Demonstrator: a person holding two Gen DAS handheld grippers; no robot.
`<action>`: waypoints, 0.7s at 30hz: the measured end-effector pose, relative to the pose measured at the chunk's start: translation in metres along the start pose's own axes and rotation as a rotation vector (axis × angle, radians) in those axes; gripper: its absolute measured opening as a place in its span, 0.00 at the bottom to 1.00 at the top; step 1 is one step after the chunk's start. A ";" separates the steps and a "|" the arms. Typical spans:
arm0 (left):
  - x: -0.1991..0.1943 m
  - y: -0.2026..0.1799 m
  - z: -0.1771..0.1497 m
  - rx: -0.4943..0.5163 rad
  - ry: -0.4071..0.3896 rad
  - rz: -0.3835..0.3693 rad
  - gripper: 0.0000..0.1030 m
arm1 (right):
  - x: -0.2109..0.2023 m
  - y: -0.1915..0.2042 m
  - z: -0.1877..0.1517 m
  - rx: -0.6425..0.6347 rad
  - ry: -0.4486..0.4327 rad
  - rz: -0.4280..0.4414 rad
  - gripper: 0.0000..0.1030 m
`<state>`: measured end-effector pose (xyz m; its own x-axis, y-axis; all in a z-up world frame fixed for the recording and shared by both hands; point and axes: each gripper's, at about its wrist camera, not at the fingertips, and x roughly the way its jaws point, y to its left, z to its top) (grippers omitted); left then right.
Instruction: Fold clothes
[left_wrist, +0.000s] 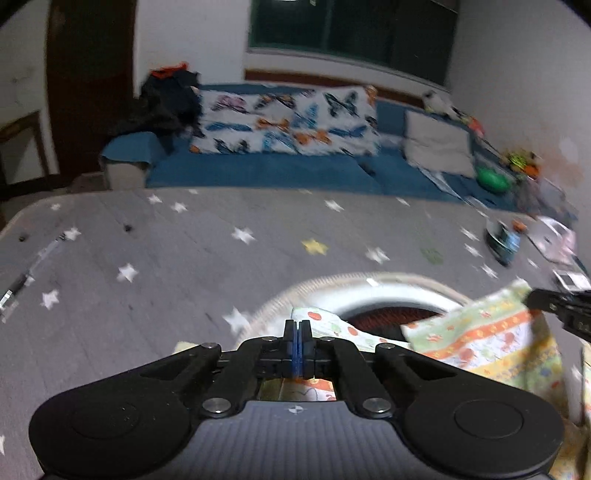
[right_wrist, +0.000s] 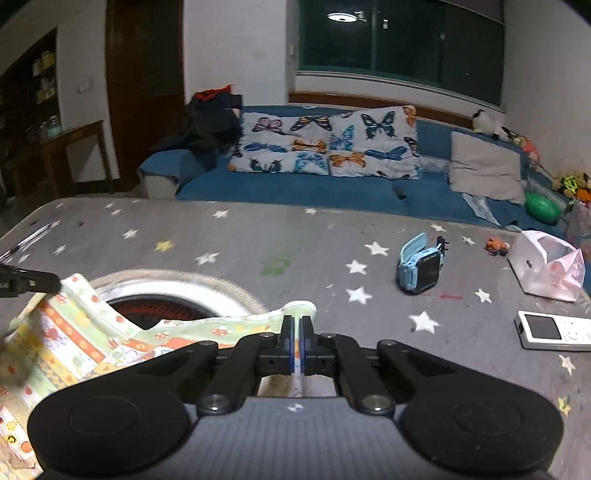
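A small patterned garment (left_wrist: 487, 339) in pale green, orange and white hangs stretched between my two grippers above a grey star-print table (left_wrist: 166, 258). My left gripper (left_wrist: 297, 326) is shut on one edge of the garment. My right gripper (right_wrist: 297, 321) is shut on the opposite edge (right_wrist: 258, 325). The cloth (right_wrist: 74, 332) sags between them. The right gripper's tip shows at the right edge of the left wrist view (left_wrist: 561, 306). The left gripper's tip shows at the left edge of the right wrist view (right_wrist: 29, 282).
A round white-rimmed opening with a red grille (right_wrist: 166, 299) lies in the table under the garment. A blue smartwatch (right_wrist: 421, 266), a white device (right_wrist: 554, 330), a white bag (right_wrist: 546, 266) and a small toy (right_wrist: 496, 245) lie to the right. A blue sofa (right_wrist: 295, 188) stands behind.
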<state>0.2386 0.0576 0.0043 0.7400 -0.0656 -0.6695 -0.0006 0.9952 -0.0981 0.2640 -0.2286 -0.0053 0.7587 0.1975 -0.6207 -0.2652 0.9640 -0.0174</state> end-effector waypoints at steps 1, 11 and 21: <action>0.001 0.003 0.000 -0.009 -0.003 0.012 0.00 | 0.006 -0.001 0.000 0.001 0.009 -0.013 0.02; 0.013 0.028 -0.002 -0.100 -0.034 0.136 0.01 | 0.030 -0.025 -0.013 0.029 0.089 -0.099 0.06; -0.021 0.022 -0.006 -0.131 -0.040 0.090 0.24 | -0.041 -0.059 -0.036 0.087 0.071 -0.089 0.13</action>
<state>0.2191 0.0802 0.0117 0.7589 0.0289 -0.6506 -0.1539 0.9787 -0.1360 0.2269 -0.3003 -0.0073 0.7323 0.1001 -0.6736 -0.1435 0.9896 -0.0089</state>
